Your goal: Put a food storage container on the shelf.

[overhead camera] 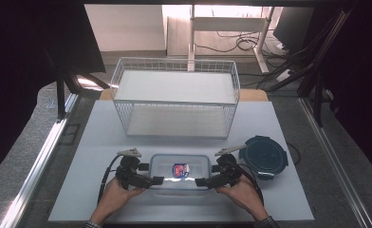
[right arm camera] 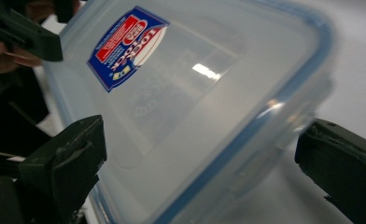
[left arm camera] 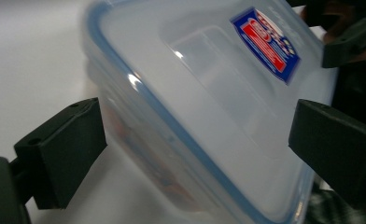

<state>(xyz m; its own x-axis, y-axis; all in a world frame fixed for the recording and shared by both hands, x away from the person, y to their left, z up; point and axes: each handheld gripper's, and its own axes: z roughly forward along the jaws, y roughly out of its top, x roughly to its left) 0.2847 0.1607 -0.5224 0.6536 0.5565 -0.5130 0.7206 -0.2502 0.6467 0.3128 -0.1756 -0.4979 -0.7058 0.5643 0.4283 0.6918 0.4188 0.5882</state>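
Two grippers at the ends of a lidded food box, jaws spread, nothing grasped.

The left gripper (overhead camera: 152,174) has its jaws wide apart on both sides of the left end of the clear plastic food box (overhead camera: 180,171); in the left gripper view there are gaps between the pads and the box wall, so it is released. The right gripper (overhead camera: 205,175) stands the same way at the right end, with jaws open and not pressing. The box sits at the near middle of the white tabletop (overhead camera: 98,142), its lid with blue seal and red-blue sticker (left arm camera: 266,44) is on. What is inside is blurred, only a reddish shade shows through the wall. Just beside the right gripper lies a round dark blue lid (overhead camera: 264,156). Behind stands a white wire basket (overhead camera: 175,97).
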